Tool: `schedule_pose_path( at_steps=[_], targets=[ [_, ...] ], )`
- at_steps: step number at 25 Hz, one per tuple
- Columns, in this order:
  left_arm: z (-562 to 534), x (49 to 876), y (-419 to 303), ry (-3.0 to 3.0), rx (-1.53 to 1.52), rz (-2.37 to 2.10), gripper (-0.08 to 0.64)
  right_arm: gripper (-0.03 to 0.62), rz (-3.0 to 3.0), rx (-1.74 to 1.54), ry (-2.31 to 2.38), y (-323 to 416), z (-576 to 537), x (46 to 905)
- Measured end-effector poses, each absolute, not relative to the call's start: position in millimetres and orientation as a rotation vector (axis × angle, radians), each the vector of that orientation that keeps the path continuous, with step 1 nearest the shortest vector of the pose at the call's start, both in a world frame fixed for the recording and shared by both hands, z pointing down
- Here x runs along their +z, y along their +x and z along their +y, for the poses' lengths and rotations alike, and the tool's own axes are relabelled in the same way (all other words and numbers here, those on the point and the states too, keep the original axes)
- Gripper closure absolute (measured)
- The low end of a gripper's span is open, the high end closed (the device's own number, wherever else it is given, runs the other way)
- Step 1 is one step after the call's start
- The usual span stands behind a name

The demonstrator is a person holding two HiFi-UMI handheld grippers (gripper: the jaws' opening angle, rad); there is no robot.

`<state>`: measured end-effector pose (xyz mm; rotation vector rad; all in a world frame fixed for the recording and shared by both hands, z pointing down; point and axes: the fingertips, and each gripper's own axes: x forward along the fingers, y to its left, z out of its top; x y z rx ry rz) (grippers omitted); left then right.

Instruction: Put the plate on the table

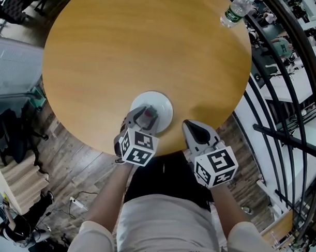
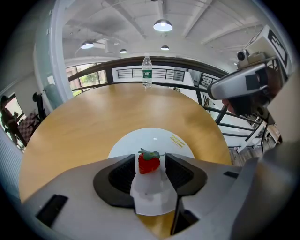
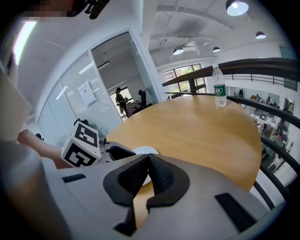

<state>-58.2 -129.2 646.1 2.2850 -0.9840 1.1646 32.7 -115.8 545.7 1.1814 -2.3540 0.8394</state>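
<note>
The left gripper (image 1: pixel 143 115) and right gripper (image 1: pixel 192 127) each have a smooth grey shell, with black ribbed pads (image 2: pixel 123 174) lining the claw. Behind each claw sits a white cube (image 1: pixel 138 146) printed with black square markers. The person wears a pale short-sleeved shirt (image 1: pixel 166 226) and dark trousers (image 1: pixel 165 177).

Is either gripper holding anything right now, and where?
Nothing. The left gripper is open over the plate, a strawberry loose between its jaws; the right gripper is shut, empty.

Open-plan office, railed upper level.
Round wooden table (image 1: pixel 145 46); black railing (image 1: pixel 272 67); desks (image 1: pixel 293 95) beyond it; glass partition with blinds (image 3: pixel 89 89); mesh chair (image 1: pixel 11 66); round ceiling lamps (image 2: pixel 162 25).
</note>
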Motion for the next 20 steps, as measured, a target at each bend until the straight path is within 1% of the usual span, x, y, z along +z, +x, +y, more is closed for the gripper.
schedule_pose_path(
  at_steps=[9,15,17,20],
  targets=[
    [-122,609,-75,2.311,1.036,-1.045,0.35,0.572,-2.384,0.806,1.178,29,-119,528],
    [-110,568,-92,2.313,0.918,-1.117,0.351,0.572,-2.423,0.776,1.155,22,-122,505],
    [-106,553,-95,2.31,0.871,-1.147,0.374,0.572,-2.436,0.76,1.133,20,-120,494],
    [-98,526,-98,2.327,0.814,-1.199,0.446,0.572,-2.453,0.719,1.101,19,-114,477]
  ],
)
